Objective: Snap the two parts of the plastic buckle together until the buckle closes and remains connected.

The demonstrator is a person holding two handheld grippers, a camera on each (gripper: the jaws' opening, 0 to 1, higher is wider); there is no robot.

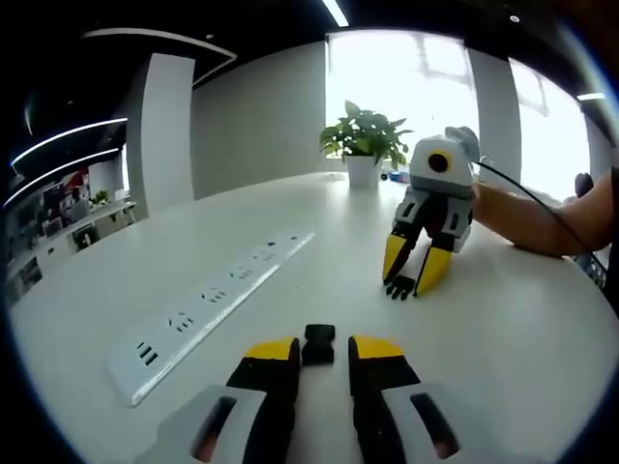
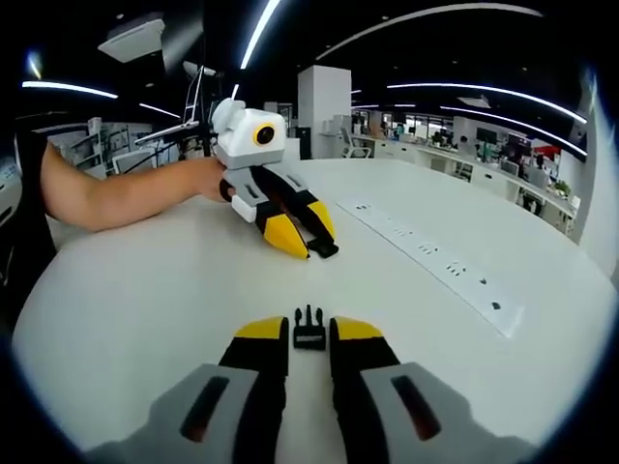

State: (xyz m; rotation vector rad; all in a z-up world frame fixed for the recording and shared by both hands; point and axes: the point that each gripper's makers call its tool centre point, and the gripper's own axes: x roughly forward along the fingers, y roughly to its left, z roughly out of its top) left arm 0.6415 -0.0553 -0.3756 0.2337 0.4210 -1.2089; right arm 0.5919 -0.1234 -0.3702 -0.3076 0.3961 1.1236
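Observation:
In the left gripper view my left gripper (image 1: 319, 350) is shut on a black socket half of the buckle (image 1: 318, 344), which pokes out past the yellow fingertips low over the white table (image 1: 503, 338). Farther right, my right gripper (image 1: 406, 286) points down at the table, a hand behind it, holding the black pronged half (image 1: 399, 287) at its tips. In the right gripper view my right gripper (image 2: 309, 333) holds that pronged half (image 2: 309, 332), prongs forward. The left gripper (image 2: 314, 242) faces it from beyond, the socket half (image 2: 322, 249) at its tips. The two halves are apart.
A long white power strip (image 1: 203, 304) lies on the table to the left of my left gripper; it is the strip (image 2: 435, 266) at right in the right gripper view. A potted plant (image 1: 365, 145) stands at the far edge. The person's forearm (image 2: 116, 198) rests on the table.

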